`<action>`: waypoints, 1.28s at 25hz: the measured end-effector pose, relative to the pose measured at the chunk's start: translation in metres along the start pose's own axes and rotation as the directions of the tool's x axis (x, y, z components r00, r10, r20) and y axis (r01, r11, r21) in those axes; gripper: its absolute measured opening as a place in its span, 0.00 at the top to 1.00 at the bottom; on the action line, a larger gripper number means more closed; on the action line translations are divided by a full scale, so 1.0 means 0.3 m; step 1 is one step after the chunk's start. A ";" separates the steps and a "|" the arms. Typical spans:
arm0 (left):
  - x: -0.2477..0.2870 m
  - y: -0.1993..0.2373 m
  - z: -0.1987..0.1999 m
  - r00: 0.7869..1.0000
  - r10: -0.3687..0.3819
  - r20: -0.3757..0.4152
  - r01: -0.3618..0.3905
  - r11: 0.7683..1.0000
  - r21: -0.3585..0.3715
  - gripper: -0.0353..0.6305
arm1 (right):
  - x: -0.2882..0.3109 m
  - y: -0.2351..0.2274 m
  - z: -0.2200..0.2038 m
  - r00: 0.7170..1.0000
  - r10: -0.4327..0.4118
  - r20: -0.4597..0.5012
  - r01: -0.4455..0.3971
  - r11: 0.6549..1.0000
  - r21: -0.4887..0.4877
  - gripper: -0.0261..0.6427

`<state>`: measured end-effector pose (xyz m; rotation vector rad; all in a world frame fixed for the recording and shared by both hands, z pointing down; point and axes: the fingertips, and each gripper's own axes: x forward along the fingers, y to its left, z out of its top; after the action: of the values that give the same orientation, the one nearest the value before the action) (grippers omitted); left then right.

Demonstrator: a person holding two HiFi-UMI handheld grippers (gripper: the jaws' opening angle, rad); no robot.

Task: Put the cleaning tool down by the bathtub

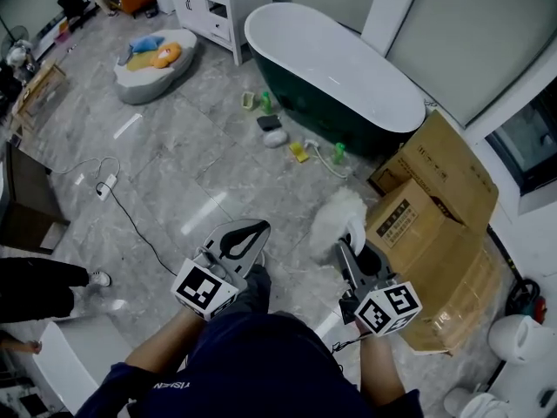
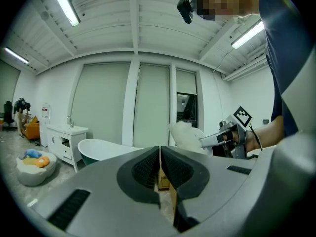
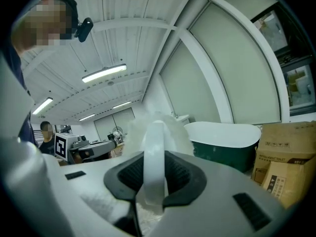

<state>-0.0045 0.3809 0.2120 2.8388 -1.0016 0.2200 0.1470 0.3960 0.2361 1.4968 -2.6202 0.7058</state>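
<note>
Short of bathtub (image 1: 341, 70) rim, duster (image 1: 336, 217) beside boxes (image 1: 437, 226).

My left claw (image 1: 245, 232) and right claw (image 1: 352, 244): grey shells, black ribbed pads (image 2: 148, 169), white cubes (image 1: 206, 290) with black square markers. I wear a navy shirt (image 1: 261, 360).

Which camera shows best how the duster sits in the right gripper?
The right gripper view: the duster shows its white handle clamped between the jaws, close up. The head view shows its fluffy head past the right gripper, from above. The left gripper view shows it small, side-on.
</note>
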 end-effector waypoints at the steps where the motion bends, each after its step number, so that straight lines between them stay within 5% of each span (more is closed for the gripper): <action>1: 0.016 0.033 -0.005 1.000 -0.003 -0.003 0.003 1.000 -0.002 0.90 | 0.034 -0.010 0.005 1.000 -0.003 -0.003 0.003 1.000 0.003 0.83; 10: 0.127 0.370 0.025 0.998 -0.020 -0.052 0.019 0.999 -0.028 0.90 | 0.353 -0.057 0.088 0.999 -0.031 -0.043 0.032 0.999 0.020 0.83; 19: 0.230 0.647 0.042 0.999 -0.028 -0.018 0.027 0.998 -0.053 0.90 | 0.618 -0.107 0.163 0.997 -0.054 -0.057 0.056 0.998 0.022 0.83; 32: 0.317 0.875 0.083 1.000 0.001 0.004 -0.001 0.999 -0.051 0.90 | 0.840 -0.167 0.258 0.997 -0.046 -0.054 0.046 0.999 0.004 0.83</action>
<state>-0.0945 0.1156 0.2221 2.7943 -0.9946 0.1863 0.0683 0.1396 0.2494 1.5124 -2.5382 0.7381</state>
